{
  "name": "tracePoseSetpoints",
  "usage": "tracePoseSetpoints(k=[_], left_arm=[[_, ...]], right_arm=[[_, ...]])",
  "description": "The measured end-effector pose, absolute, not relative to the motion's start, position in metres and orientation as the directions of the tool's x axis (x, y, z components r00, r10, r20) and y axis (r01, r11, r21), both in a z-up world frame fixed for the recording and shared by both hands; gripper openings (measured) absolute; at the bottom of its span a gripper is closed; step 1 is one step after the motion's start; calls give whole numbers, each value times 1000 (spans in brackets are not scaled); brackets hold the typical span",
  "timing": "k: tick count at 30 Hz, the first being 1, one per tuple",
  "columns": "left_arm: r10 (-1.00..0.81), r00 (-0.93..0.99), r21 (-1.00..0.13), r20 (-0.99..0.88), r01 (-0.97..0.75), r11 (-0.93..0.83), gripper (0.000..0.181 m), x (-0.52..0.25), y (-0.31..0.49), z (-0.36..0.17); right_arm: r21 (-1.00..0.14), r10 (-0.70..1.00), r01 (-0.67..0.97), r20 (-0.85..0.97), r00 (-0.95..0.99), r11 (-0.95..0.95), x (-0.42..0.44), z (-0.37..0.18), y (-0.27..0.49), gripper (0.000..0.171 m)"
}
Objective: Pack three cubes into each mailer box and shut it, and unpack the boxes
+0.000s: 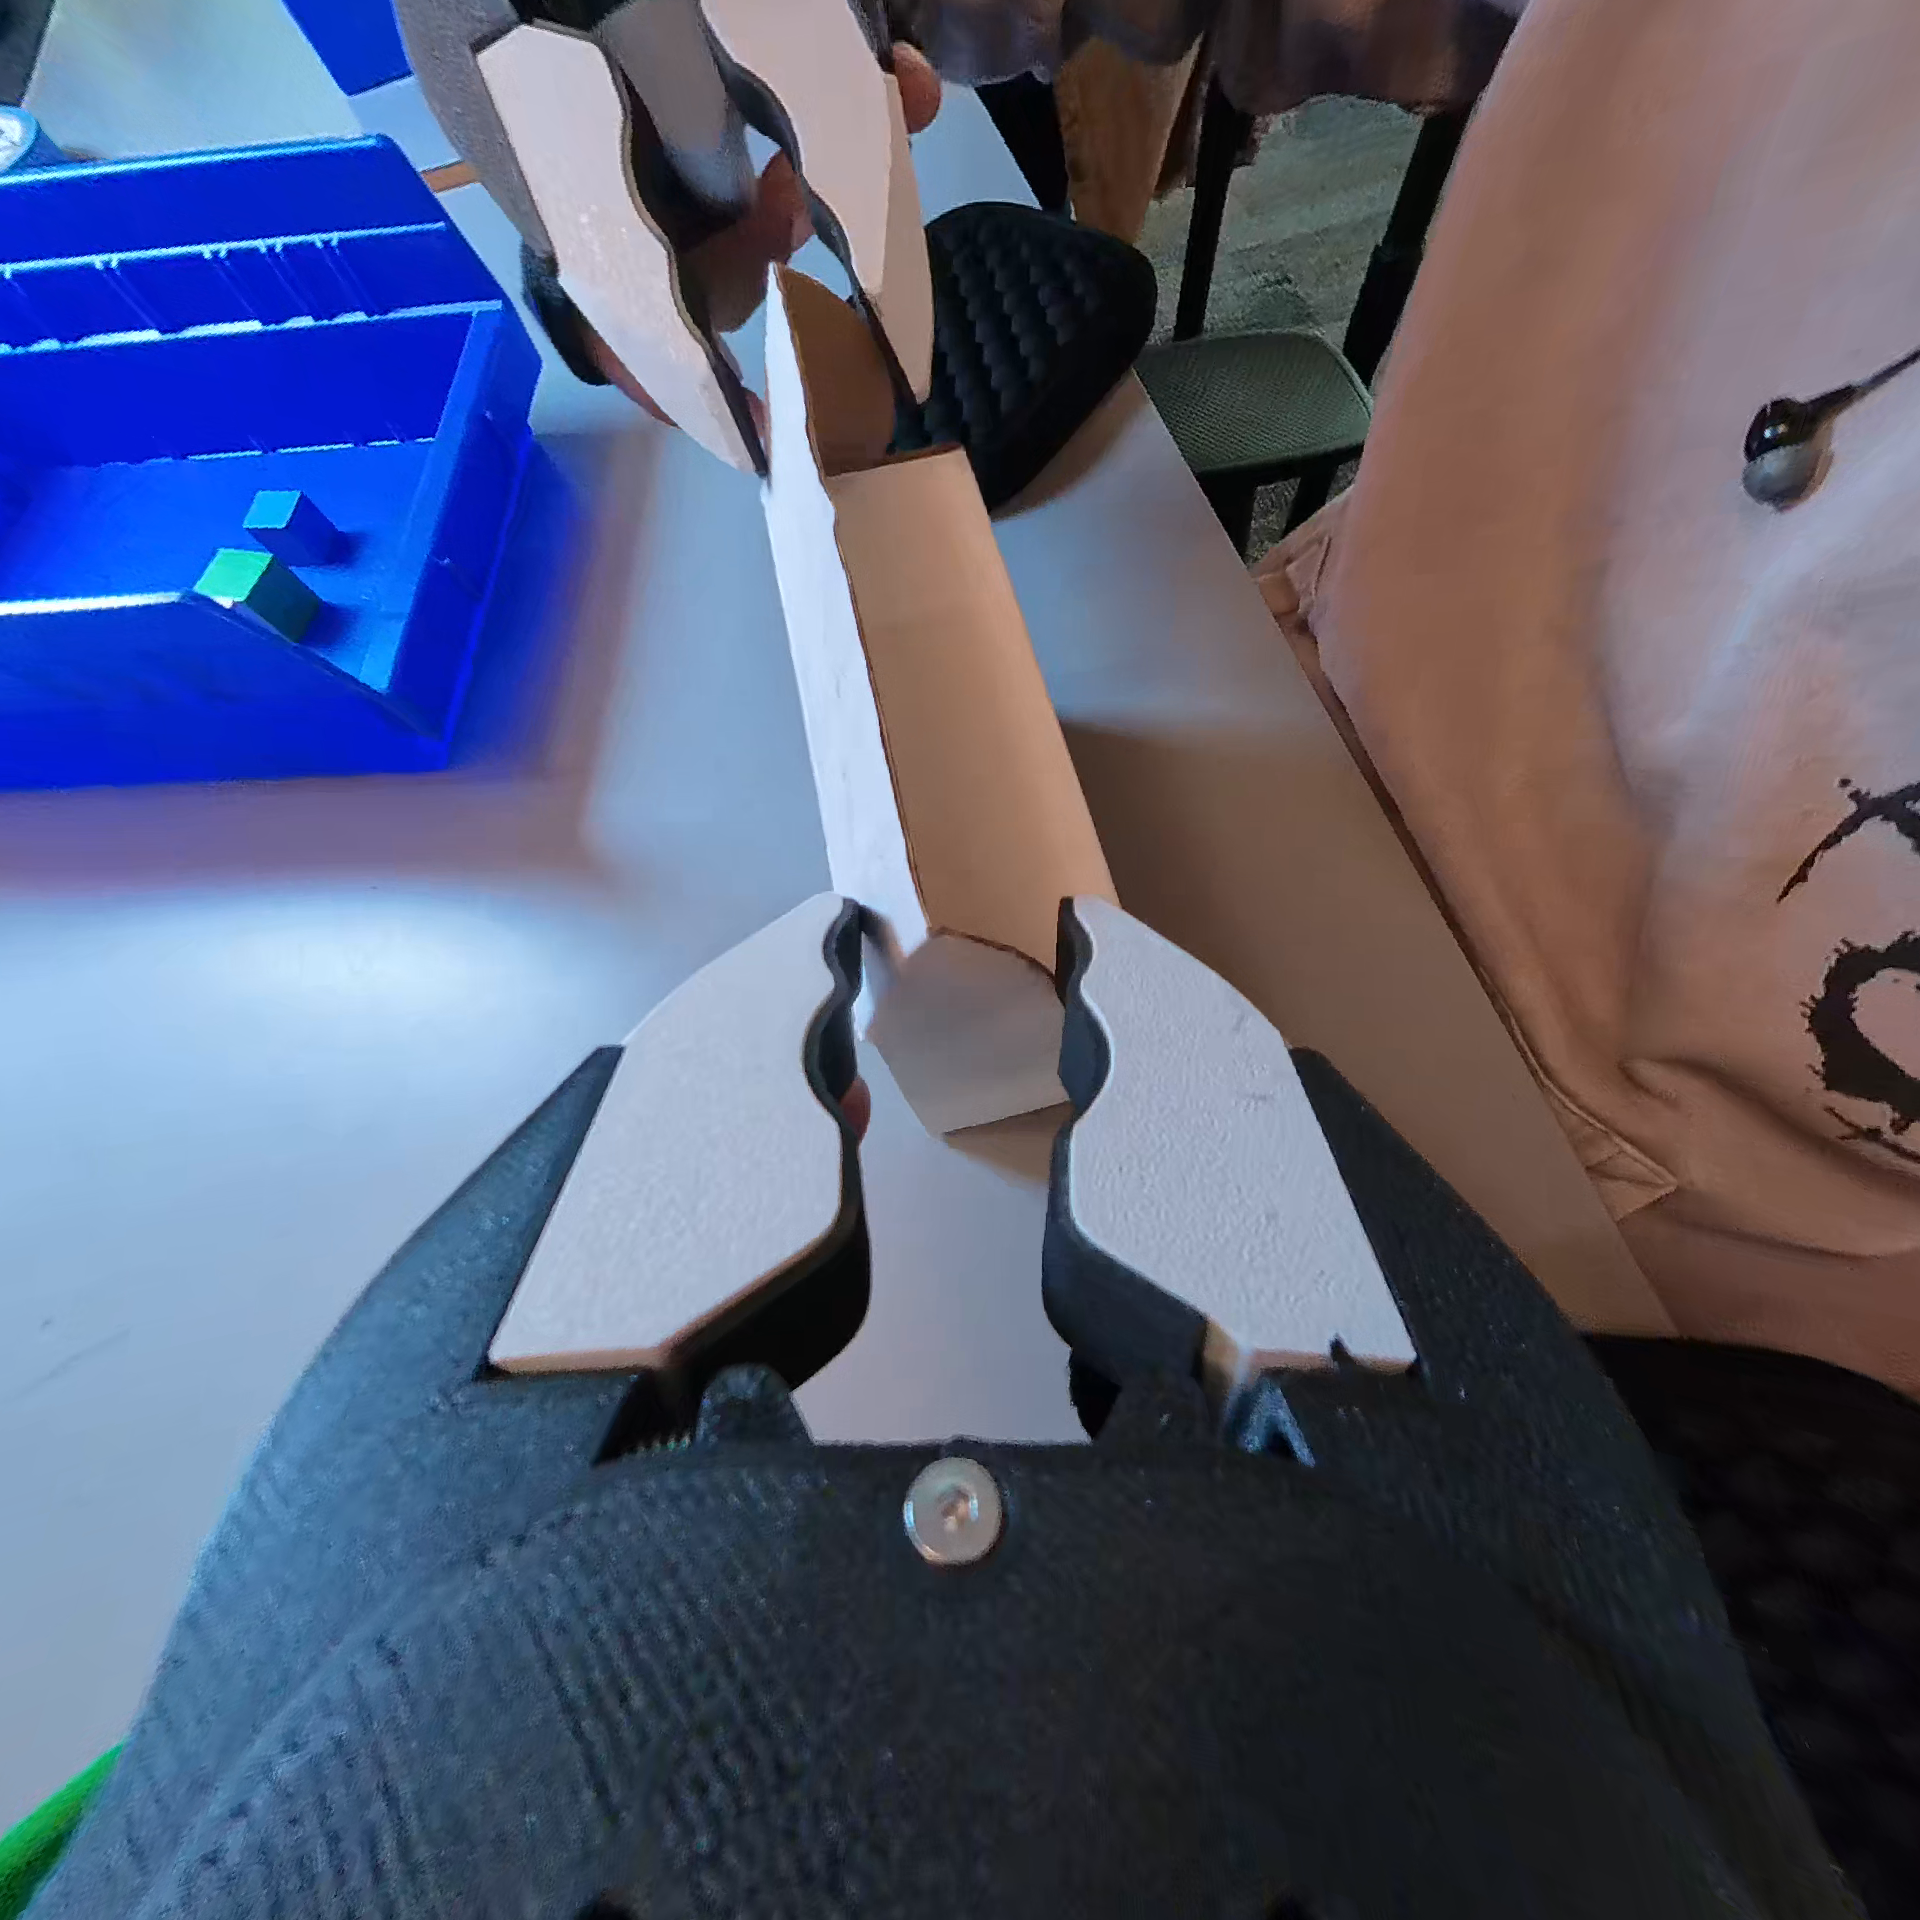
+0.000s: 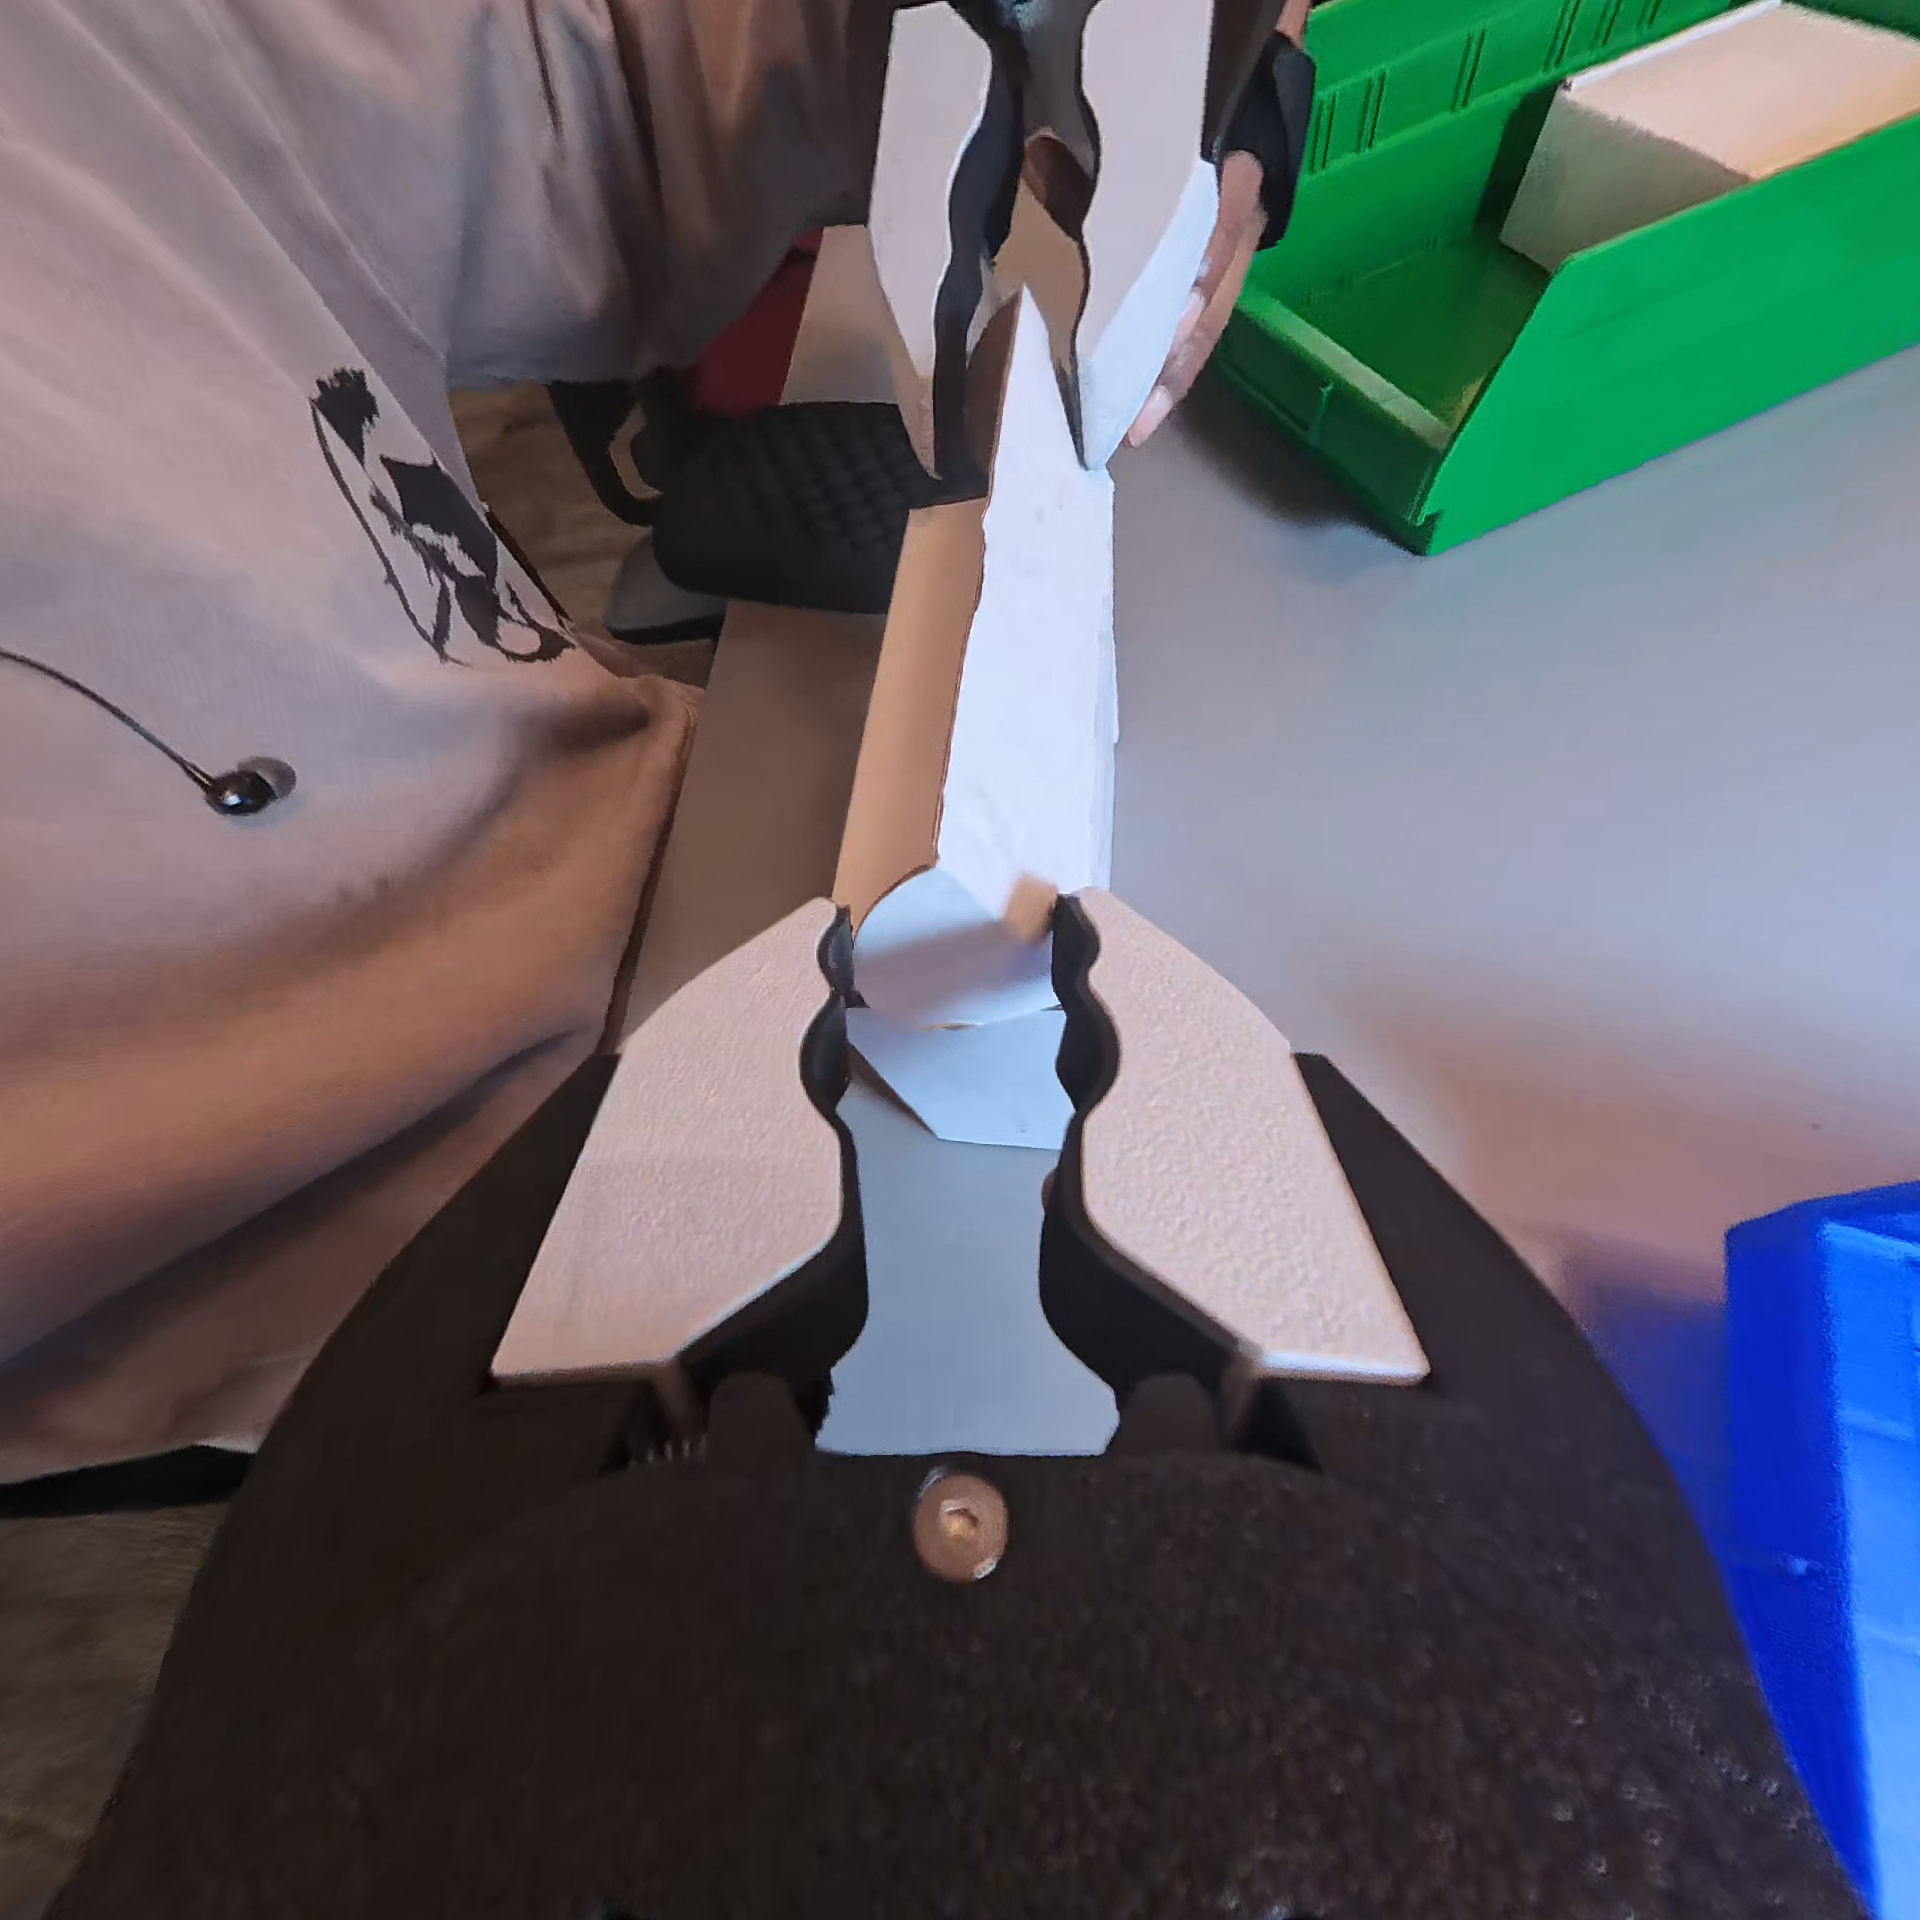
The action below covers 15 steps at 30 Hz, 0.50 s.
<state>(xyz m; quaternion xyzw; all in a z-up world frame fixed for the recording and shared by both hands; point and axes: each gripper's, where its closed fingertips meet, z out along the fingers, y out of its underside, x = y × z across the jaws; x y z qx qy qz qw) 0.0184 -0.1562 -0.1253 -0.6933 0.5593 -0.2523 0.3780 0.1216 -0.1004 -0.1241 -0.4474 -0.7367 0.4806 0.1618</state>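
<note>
A mailer box, white outside [image 1: 831, 675] and brown inside [image 1: 966, 675], lies open at the table's near edge, its long flap standing on edge between my two grippers. My left gripper [image 1: 961, 1023] is closed on the flap's end tab [image 1: 966, 1039], which touches both fingers. My right gripper [image 2: 951, 982] holds the opposite end tab [image 2: 935, 977] the same way; the flap [image 2: 1039, 675] runs away from it. Each gripper also shows far off in the other's view. A blue cube [image 1: 296, 525] and a green cube [image 1: 260, 592] lie in a blue bin [image 1: 436, 582].
A green bin [image 2: 1558, 364] holding white closed boxes [image 2: 1662, 135] stands beyond the left gripper. The blue bin's corner [image 2: 1829, 1558] is close beside the right gripper. A person in a pink shirt [image 1: 1610, 727] stands at the table edge, with a black chair [image 1: 1029, 332] nearby. Left tips to right tips: about 12 centimeters. The green cube [image 1: 260, 592] is closer to my right gripper, around 25 centimeters from its tips; the left tips are 35 centimeters off.
</note>
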Motion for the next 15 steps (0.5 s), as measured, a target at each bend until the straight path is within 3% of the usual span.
tracePoseSetpoints(k=[9,15], left_arm=[[-919,391,-818,53,-511,-265,33,19,-151,-122],[-902,432,-818,22,-511,-264,32,21,-154,-123]], right_arm=[[-780,826,621,-398,-400,-75,115,-121,-96,35],[-810,857,584,-262,-444,55,119,-123,-101,36]])
